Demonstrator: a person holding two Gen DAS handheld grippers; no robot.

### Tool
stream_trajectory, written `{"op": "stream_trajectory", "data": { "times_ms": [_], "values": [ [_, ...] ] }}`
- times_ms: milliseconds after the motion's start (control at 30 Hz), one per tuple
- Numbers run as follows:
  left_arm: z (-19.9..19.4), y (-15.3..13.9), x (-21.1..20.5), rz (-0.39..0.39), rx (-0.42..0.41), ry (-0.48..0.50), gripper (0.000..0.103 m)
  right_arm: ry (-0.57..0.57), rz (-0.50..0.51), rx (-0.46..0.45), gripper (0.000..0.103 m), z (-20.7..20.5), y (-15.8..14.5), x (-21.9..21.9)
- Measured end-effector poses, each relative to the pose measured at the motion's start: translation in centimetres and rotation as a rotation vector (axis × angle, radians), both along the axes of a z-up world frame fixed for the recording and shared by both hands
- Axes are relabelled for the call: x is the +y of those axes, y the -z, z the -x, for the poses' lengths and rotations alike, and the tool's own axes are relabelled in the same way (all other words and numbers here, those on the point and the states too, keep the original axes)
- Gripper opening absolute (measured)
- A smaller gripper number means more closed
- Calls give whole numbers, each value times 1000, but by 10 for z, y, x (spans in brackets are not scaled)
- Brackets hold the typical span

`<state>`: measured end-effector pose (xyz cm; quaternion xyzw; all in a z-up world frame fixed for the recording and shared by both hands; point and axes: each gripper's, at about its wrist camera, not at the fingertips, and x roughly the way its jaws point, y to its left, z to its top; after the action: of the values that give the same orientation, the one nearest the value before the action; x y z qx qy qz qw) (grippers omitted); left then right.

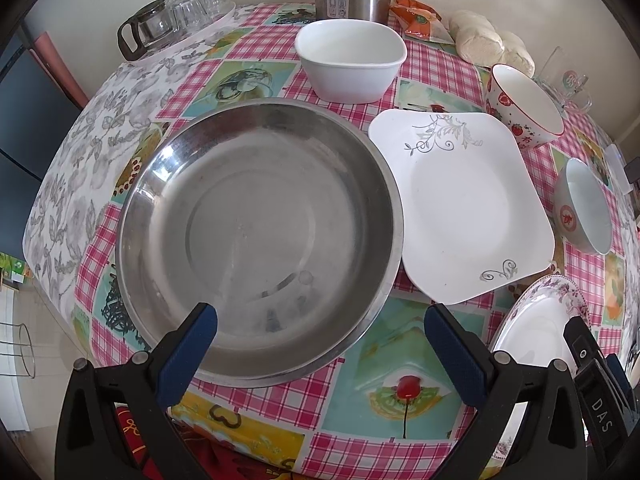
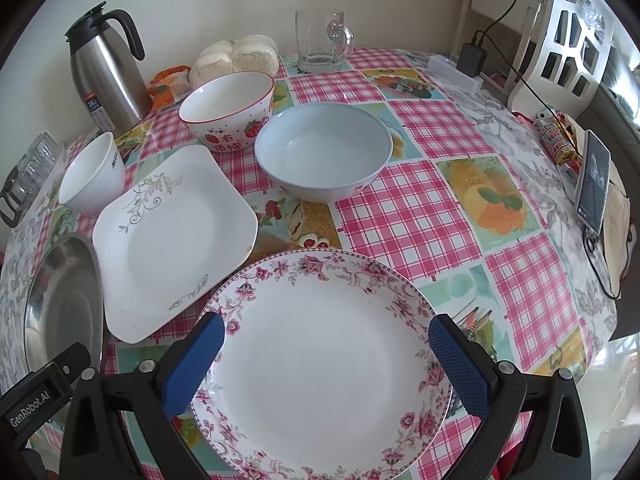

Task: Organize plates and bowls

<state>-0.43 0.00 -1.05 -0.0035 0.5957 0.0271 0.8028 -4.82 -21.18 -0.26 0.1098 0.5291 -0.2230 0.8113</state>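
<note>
A steel pan (image 1: 256, 236) lies on the table in the left wrist view, with my open, empty left gripper (image 1: 320, 316) over its near rim. A square white plate (image 1: 464, 208) lies to its right, also in the right wrist view (image 2: 172, 236). A square white bowl (image 1: 352, 60), a strawberry bowl (image 1: 524, 108) and a pale blue bowl (image 2: 324, 152) stand behind. A round floral plate (image 2: 328, 364) lies under my open, empty right gripper (image 2: 324, 328).
A steel thermos (image 2: 108, 68), bread rolls (image 2: 236, 60), a glass mug (image 2: 320, 40) and a tray of glasses (image 1: 180, 20) stand along the back. A power strip with charger (image 2: 460, 68) and a phone (image 2: 594, 184) lie at the right edge.
</note>
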Motion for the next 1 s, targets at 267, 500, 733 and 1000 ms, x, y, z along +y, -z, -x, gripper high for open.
{"op": "stream_trajectory", "data": {
  "times_ms": [267, 500, 733, 1000],
  "values": [
    [1, 1, 0, -1, 5, -2, 103, -1, 0, 9, 103, 0, 1, 0],
    [-1, 2, -1, -1, 13, -3, 103, -3, -1, 13, 103, 0, 2, 0],
    [-2, 2, -1, -1, 16, -3, 103, -3, 0, 13, 103, 0, 2, 0],
    [-2, 2, -1, -1, 16, -4, 103, -6, 1, 17, 103, 0, 4, 2]
  ]
}}
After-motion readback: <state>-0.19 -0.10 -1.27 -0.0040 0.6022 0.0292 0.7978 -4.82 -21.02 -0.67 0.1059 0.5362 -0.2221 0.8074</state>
